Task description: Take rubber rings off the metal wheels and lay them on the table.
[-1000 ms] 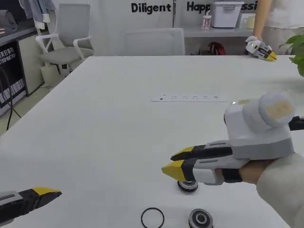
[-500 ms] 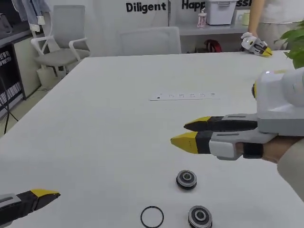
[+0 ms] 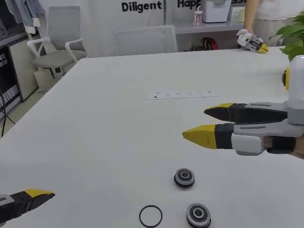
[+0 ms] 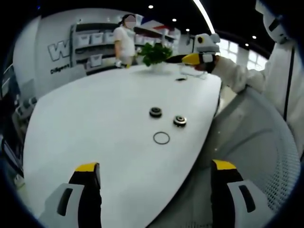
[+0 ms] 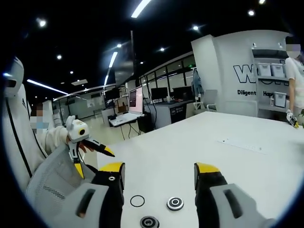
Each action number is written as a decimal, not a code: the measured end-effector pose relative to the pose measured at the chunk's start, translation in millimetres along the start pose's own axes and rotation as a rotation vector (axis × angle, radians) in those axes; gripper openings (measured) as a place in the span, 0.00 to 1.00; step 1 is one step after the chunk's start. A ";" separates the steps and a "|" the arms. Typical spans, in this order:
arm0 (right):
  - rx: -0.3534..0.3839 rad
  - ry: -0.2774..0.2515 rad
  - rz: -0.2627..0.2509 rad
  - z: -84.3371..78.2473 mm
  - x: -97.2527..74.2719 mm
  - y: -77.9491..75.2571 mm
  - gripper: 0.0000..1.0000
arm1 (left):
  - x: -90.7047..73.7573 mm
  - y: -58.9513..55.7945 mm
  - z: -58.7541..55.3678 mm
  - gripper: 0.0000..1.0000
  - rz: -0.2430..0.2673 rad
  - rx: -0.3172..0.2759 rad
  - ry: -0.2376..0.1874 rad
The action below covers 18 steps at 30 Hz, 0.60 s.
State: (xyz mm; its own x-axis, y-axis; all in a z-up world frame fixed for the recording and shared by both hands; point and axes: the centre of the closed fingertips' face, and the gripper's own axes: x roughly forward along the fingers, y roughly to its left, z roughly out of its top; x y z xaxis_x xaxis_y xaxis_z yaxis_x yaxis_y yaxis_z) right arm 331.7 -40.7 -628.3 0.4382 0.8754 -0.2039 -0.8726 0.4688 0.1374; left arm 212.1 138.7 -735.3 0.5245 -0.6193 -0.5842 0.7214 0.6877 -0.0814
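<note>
Two metal wheels lie on the white table [image 3: 104, 118] near its front edge: one wheel [image 3: 184, 177] further in, the other wheel [image 3: 198, 214] closer to me. A loose black rubber ring [image 3: 151, 215] lies flat just left of them. My right gripper [image 3: 203, 123] hovers open and empty above and to the right of the wheels. My left gripper [image 3: 38, 195] pokes in at the bottom left, well away from them. The left gripper view has the left gripper [image 4: 156, 168] wide open, with the ring [image 4: 161, 137] and wheels [image 4: 155, 112] ahead. The right gripper [image 5: 160, 168] looks down at the ring [image 5: 137, 201] and a wheel [image 5: 175, 204].
A flat white power strip [image 3: 179, 94] sits mid-table. Another gripper [image 3: 249, 40] rests at the far right edge beside a green plant [image 3: 295, 40], where a person stands. Grey chairs [image 3: 57, 33] stand beyond the table. A white mesh chair [image 4: 266, 156] is beside the near edge.
My right gripper has lifted up and to the right, off the further wheel, which stays on the table. The left gripper, ring and other wheel have kept their places.
</note>
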 end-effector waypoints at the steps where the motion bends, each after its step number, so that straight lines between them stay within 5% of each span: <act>1: 0.001 -0.003 -0.008 -0.4 -4.2 -1.4 0.58 | -1.0 0.3 0.5 0.98 0.002 0.002 0.001; 12: 0.010 0.033 -0.061 -21.0 -33.0 -11.6 0.77 | -3.8 4.1 17.1 1.00 0.001 0.030 -0.016; 18: 0.015 0.041 -0.093 -28.7 -43.4 -17.6 0.88 | 2.2 -4.0 27.0 1.00 -0.033 0.045 -0.035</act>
State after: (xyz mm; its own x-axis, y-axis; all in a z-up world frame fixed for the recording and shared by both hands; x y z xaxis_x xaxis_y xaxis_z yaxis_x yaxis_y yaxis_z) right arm 321.8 -90.3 -649.7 0.5078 0.8225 -0.2562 -0.8248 0.5500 0.1308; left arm 222.6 124.4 -714.4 0.5147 -0.6550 -0.5532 0.7579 0.6493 -0.0635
